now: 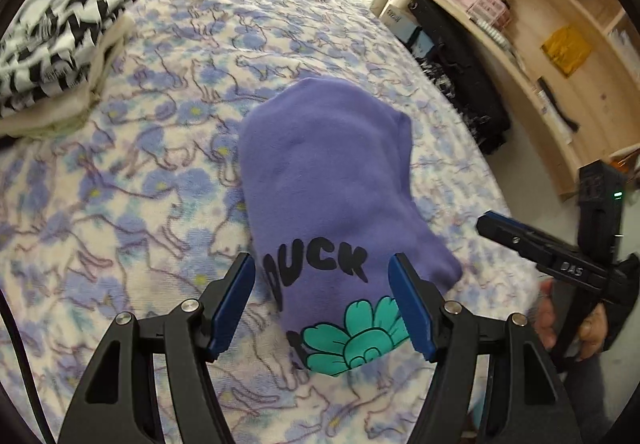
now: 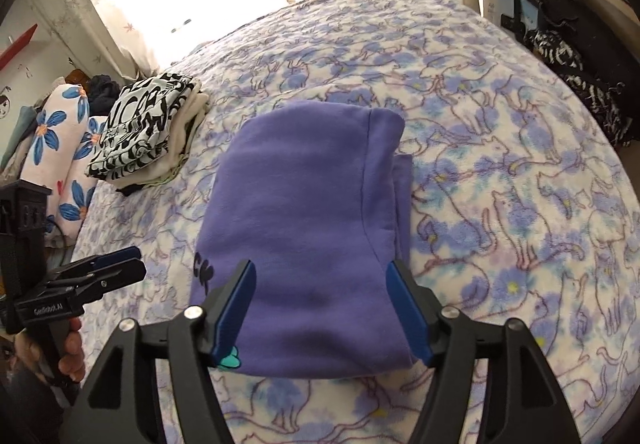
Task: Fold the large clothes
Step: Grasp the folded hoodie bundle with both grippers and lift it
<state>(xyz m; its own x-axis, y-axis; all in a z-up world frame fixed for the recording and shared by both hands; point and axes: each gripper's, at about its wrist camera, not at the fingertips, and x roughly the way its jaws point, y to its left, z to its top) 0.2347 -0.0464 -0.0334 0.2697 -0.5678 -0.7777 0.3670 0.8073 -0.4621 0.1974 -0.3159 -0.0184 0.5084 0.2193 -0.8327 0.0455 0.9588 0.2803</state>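
Observation:
A purple sweatshirt lies folded into a compact block on the flowered bed cover, with black "DUCK" lettering and a teal flower print on its near end. It also shows in the right wrist view. My left gripper is open and empty, hovering just above the sweatshirt's near end. My right gripper is open and empty over the near edge of the folded block. The right gripper appears at the right of the left wrist view, and the left gripper appears at the left of the right wrist view.
A stack of folded clothes topped by a black-and-white print garment sits at the far left of the bed. A wooden shelf unit and black bags stand right of the bed. Flowered pillows lie off its left side.

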